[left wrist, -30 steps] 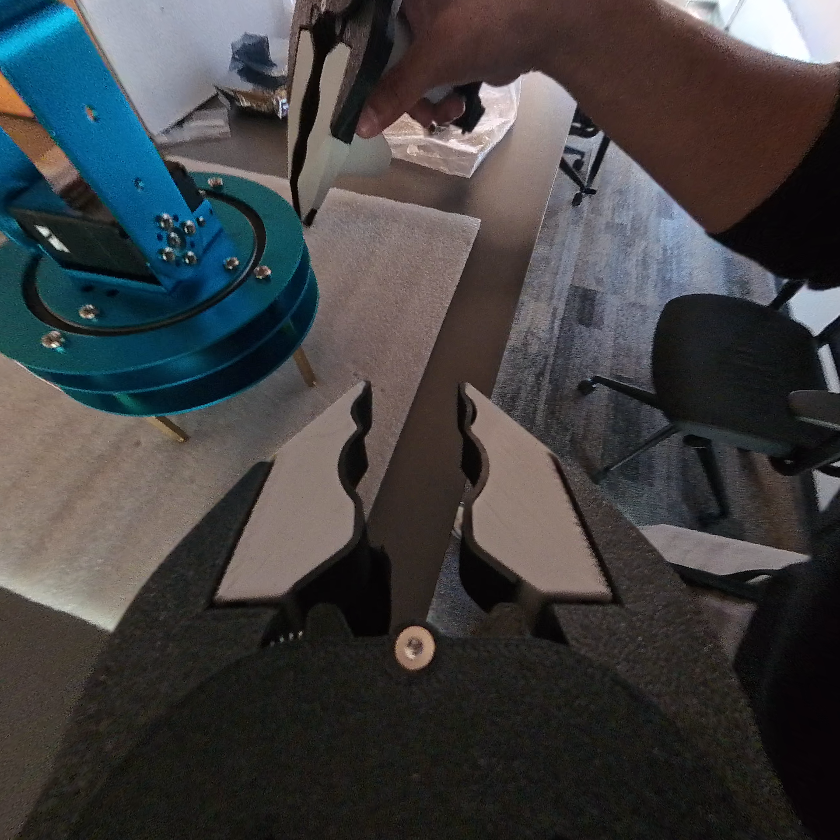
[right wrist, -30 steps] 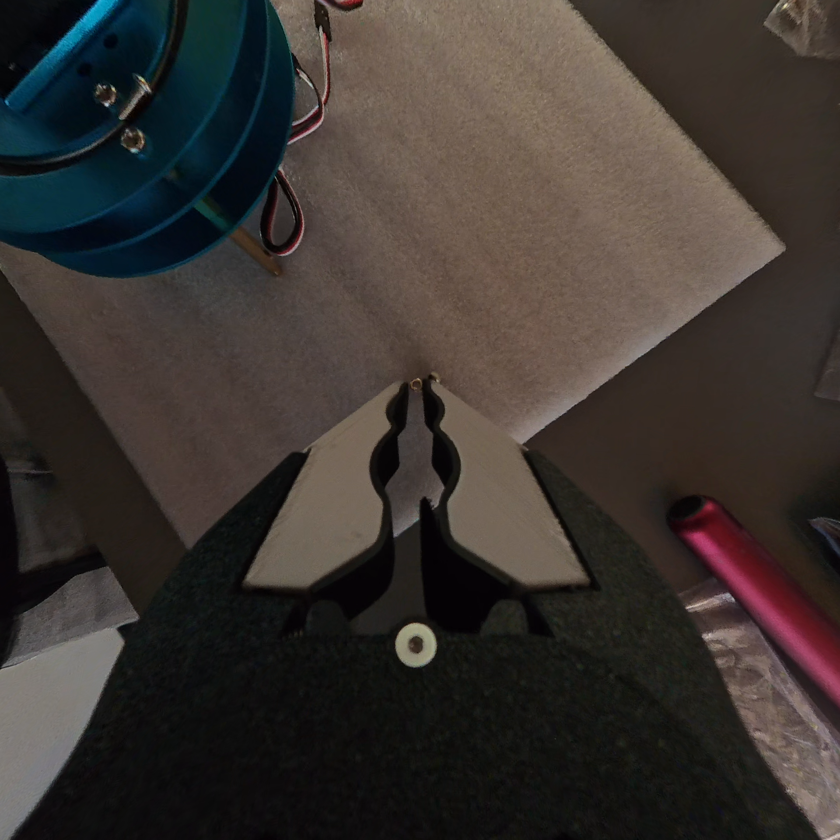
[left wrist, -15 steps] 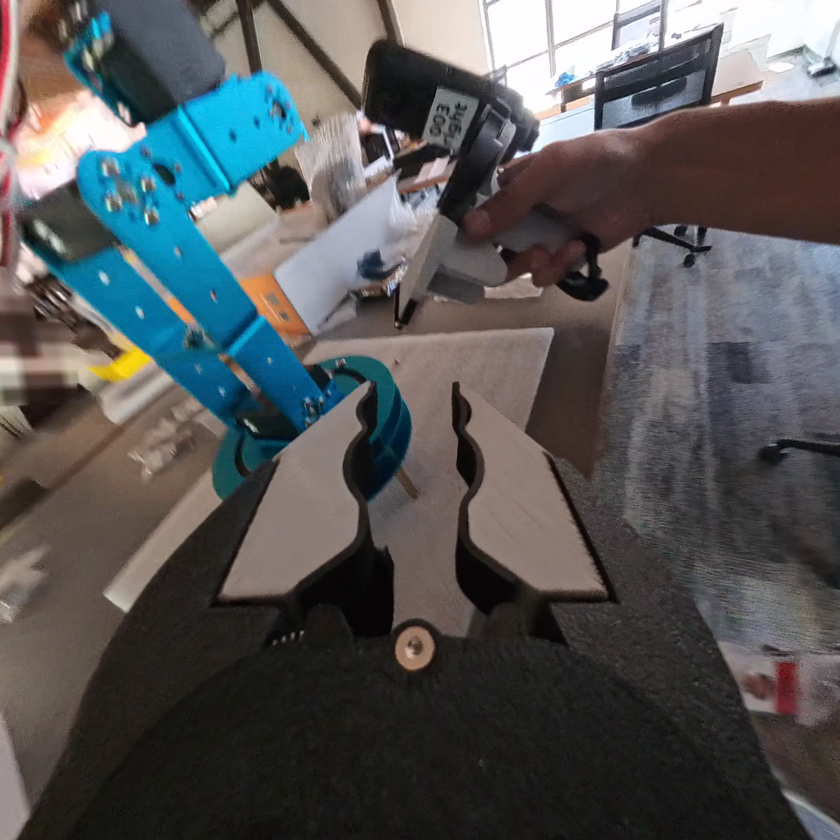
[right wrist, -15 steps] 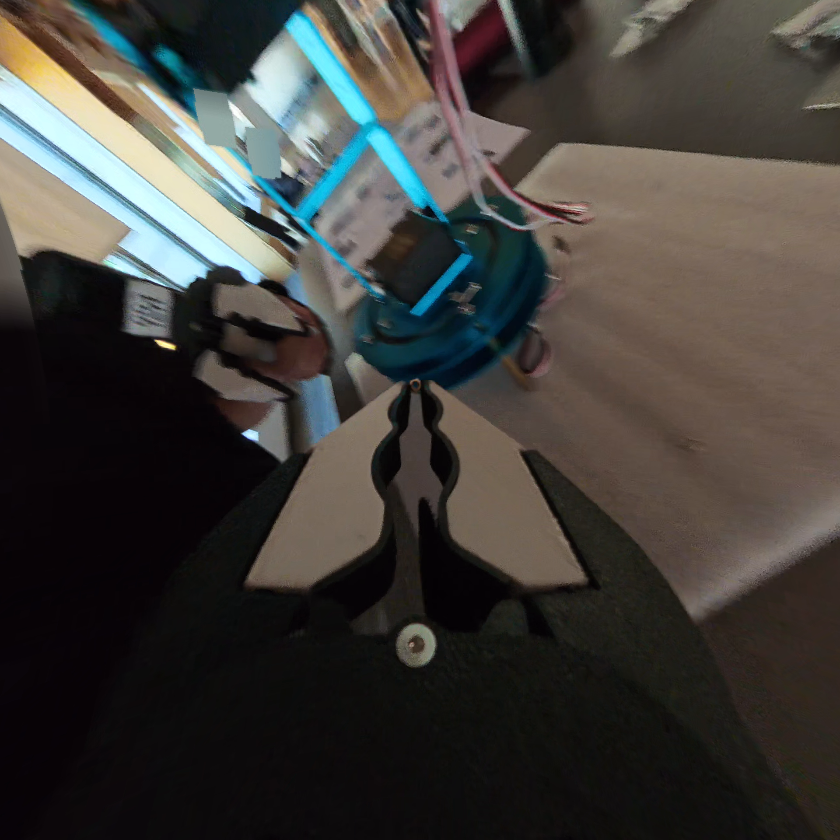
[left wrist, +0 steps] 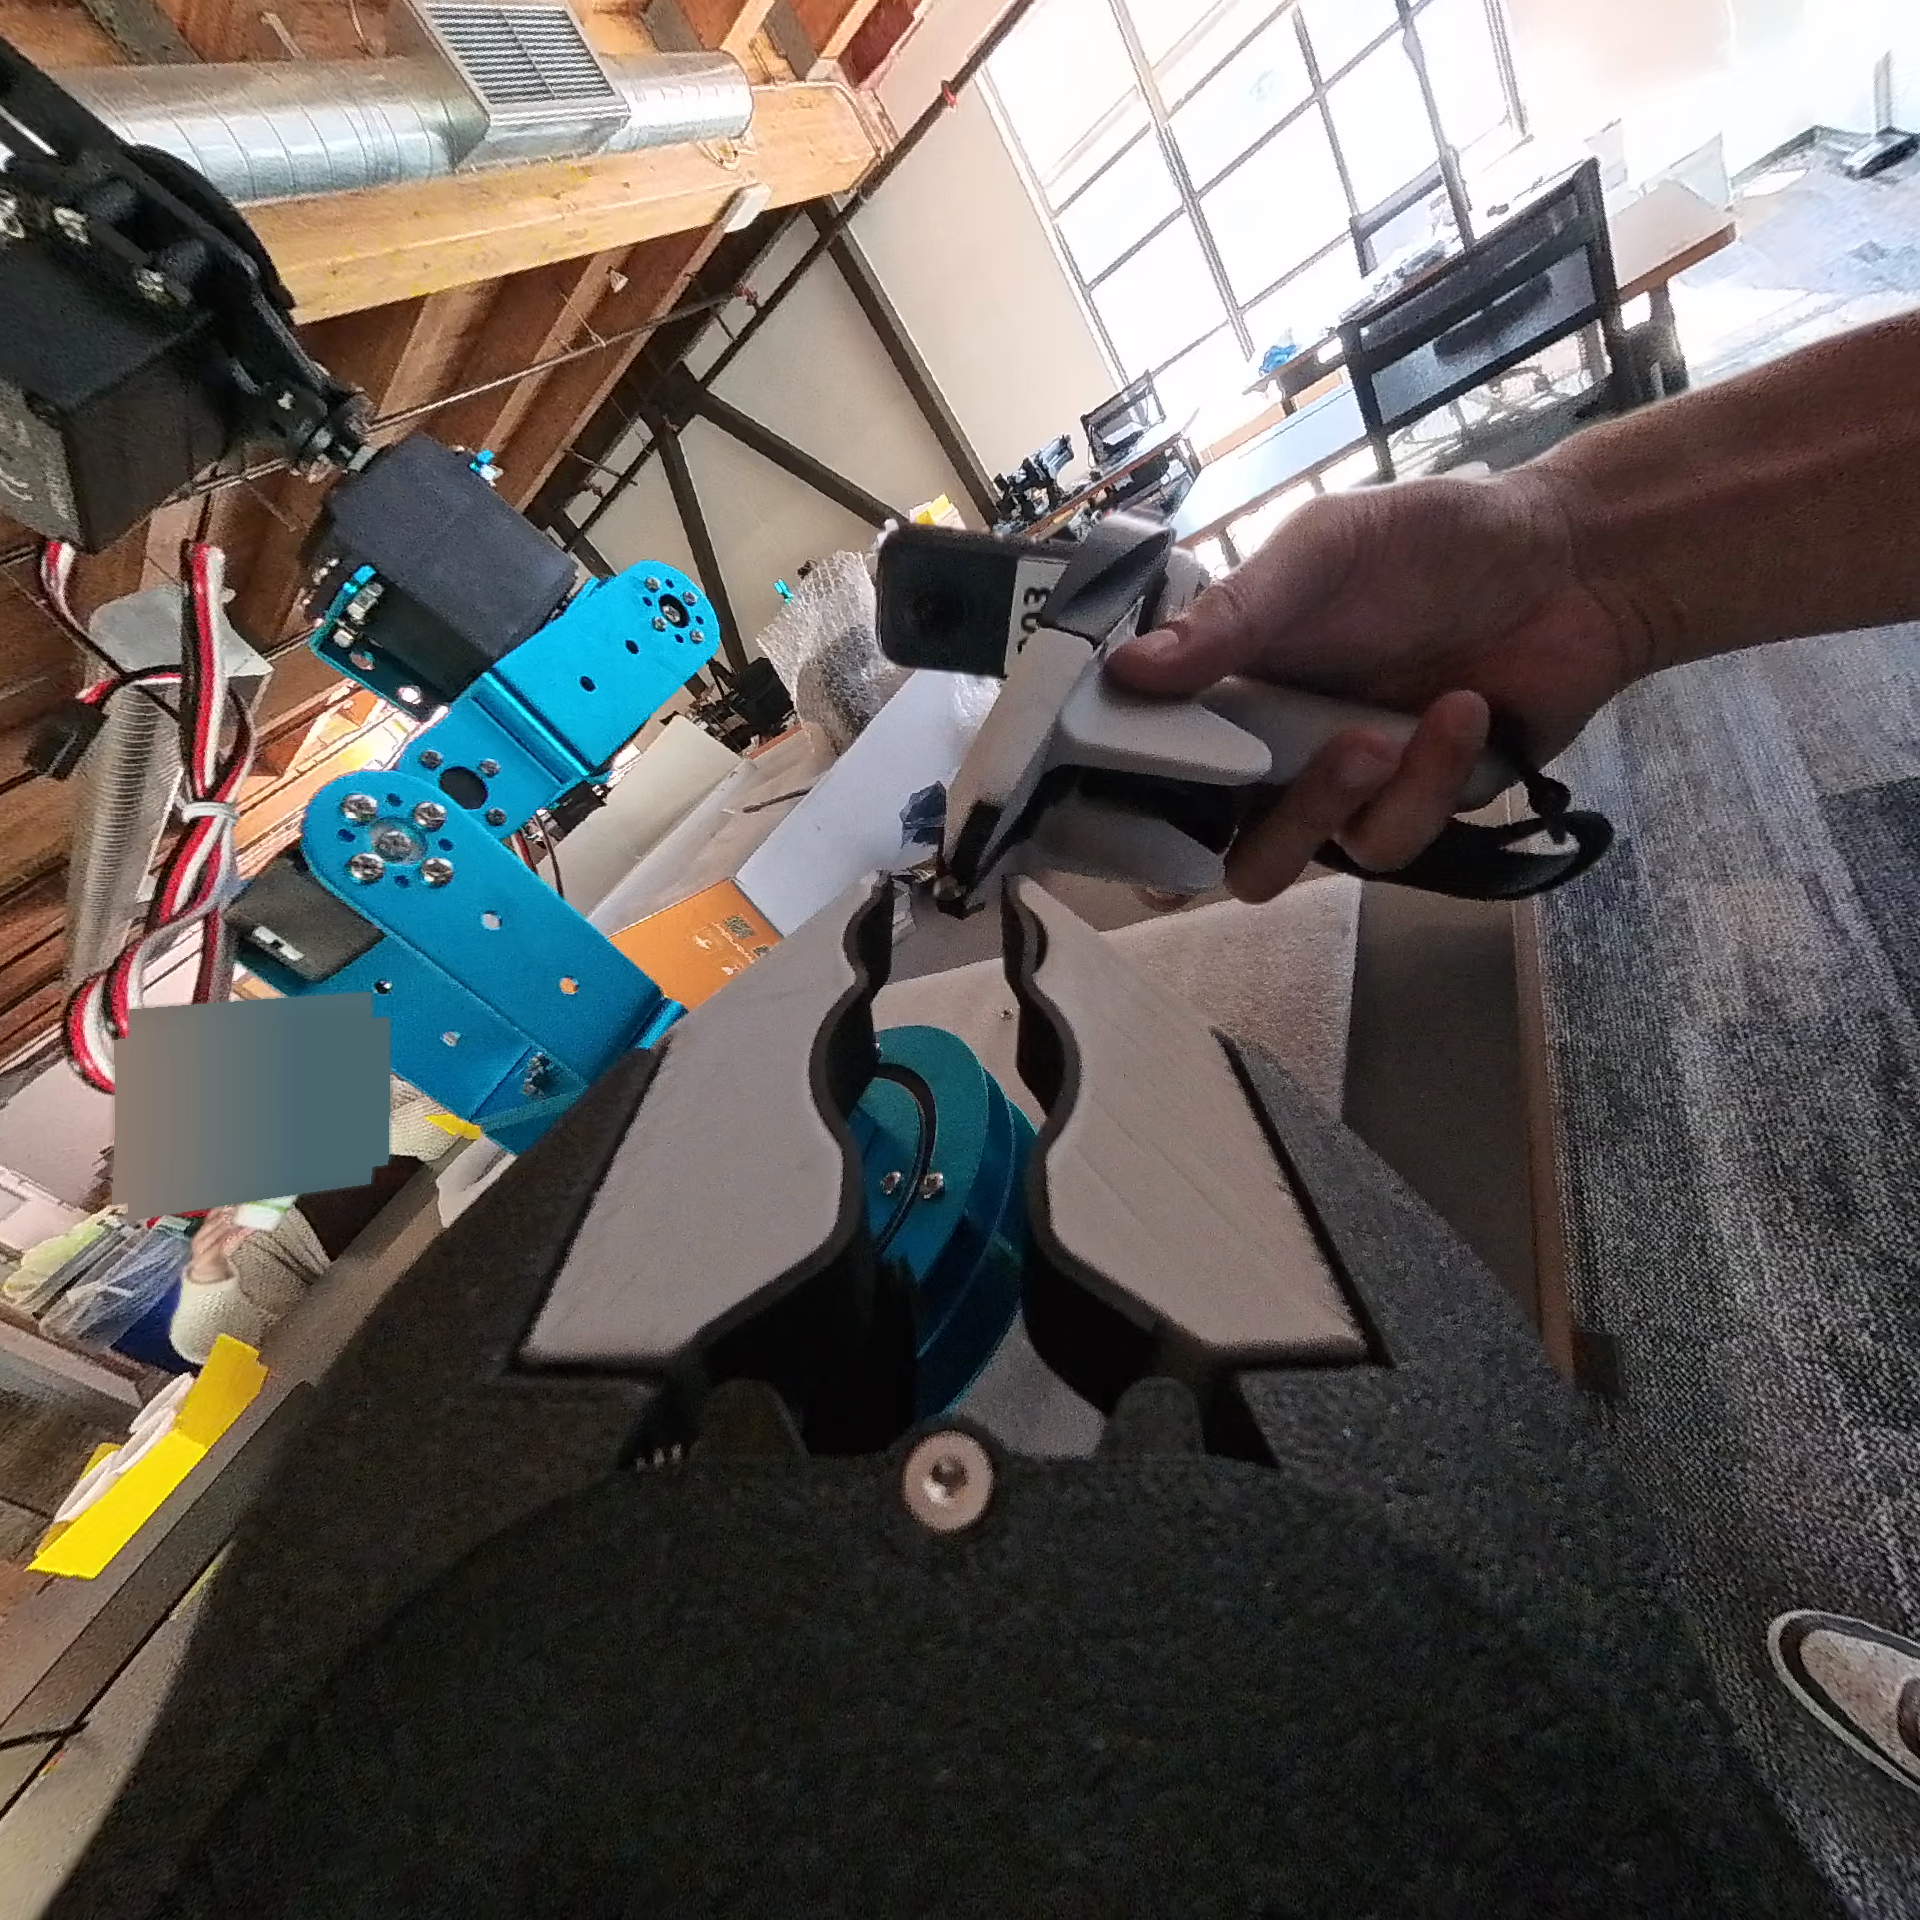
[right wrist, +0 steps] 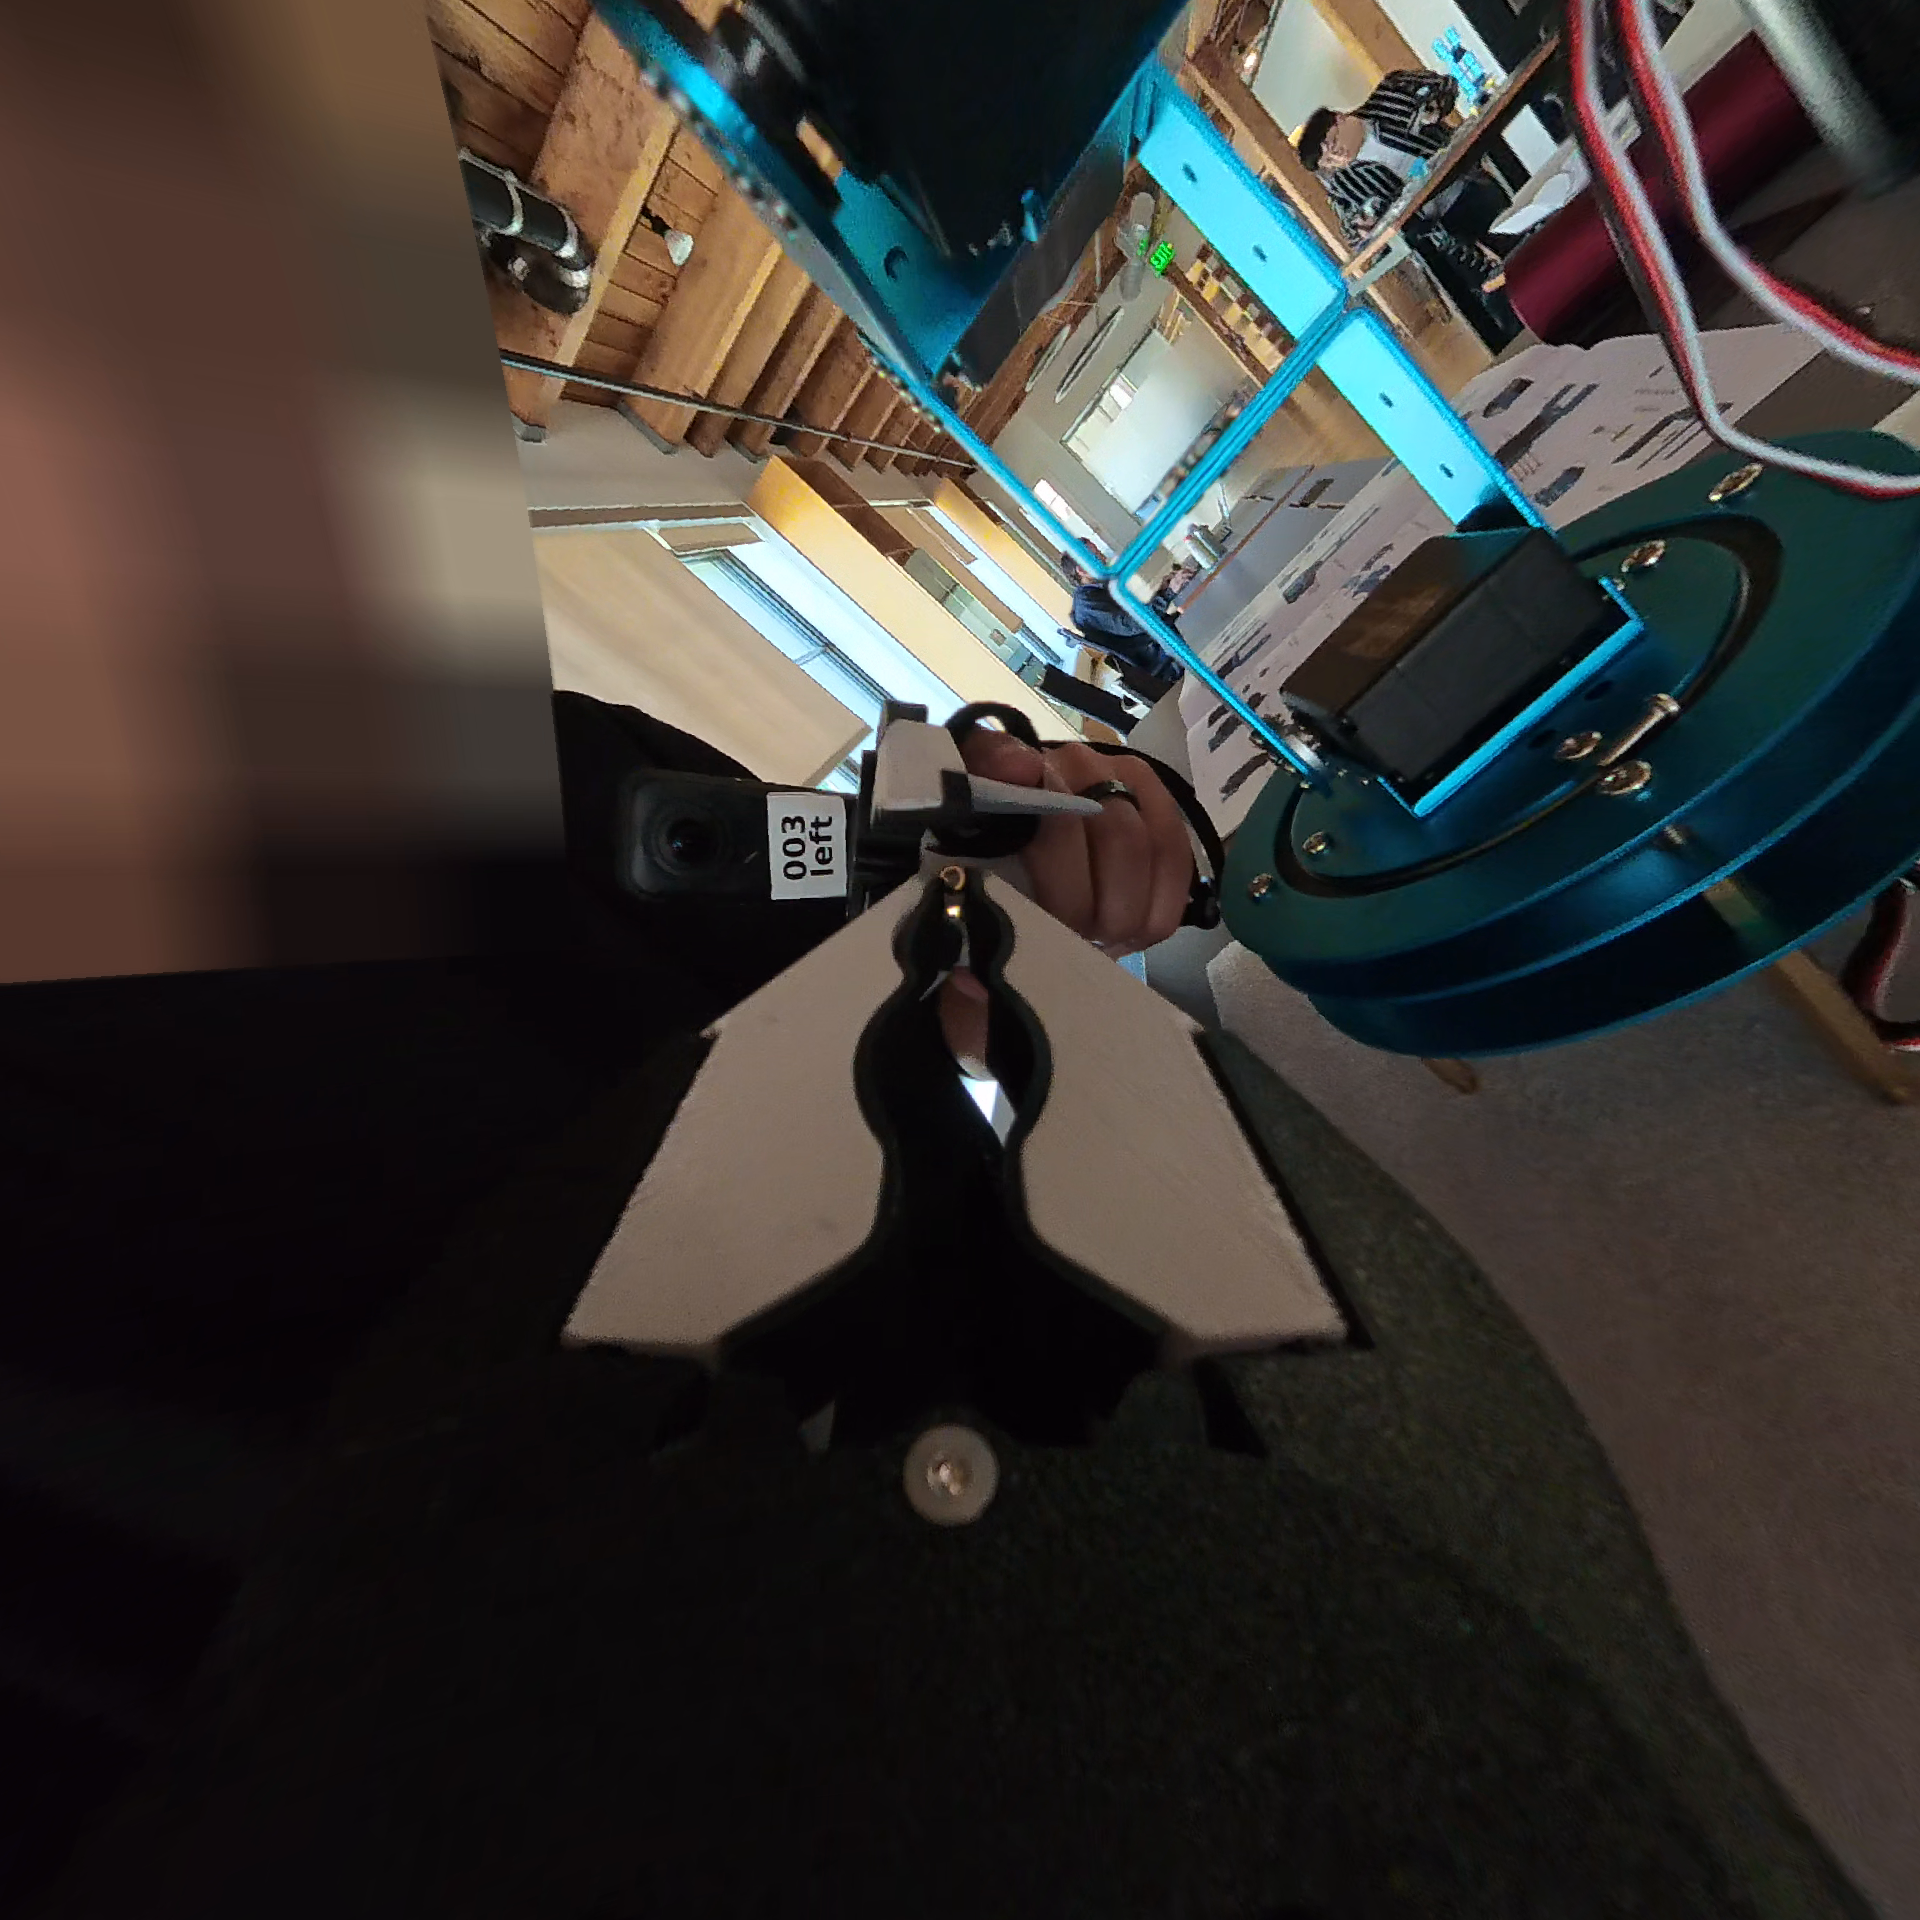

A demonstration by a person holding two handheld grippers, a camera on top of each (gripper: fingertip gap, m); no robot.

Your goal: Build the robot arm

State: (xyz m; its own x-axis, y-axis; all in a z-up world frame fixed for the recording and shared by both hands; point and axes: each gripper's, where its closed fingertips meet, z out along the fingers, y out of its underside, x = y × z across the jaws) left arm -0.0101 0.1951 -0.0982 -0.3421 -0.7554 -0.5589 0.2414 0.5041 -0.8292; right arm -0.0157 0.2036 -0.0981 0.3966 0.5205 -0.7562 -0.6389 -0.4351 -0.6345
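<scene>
My right gripper (right wrist: 951, 896) is shut, pinching a small metal screw (right wrist: 951, 881) at its very tips. In the left wrist view a hand holds this gripper (left wrist: 961, 883), and its tip with the screw (left wrist: 948, 886) sits level with the gap between my left gripper's fingertips. My left gripper (left wrist: 951, 902) is open and empty. It also shows in the right wrist view (right wrist: 935, 800), held by a hand and facing the right one. A blue metal robot arm (left wrist: 488, 935) on a round blue base (left wrist: 935, 1143) stands on the white foam mat (left wrist: 1247, 966) just behind both grippers.
Red, white and black servo wires (left wrist: 208, 883) hang from the arm. An orange box (left wrist: 717, 935) lies behind the base. The table edge (left wrist: 1538, 1143) borders grey carpet (left wrist: 1714, 1143), where a shoe (left wrist: 1860, 1683) shows. Yellow pieces (left wrist: 156, 1475) lie at the left. People sit far off. My two grippers' fingertips are within a few centimetres of each other.
Both grippers have tilted up from looking down at the mat and now face each other. The right stayed shut on the screw and brought it to the left gripper's open tips.
</scene>
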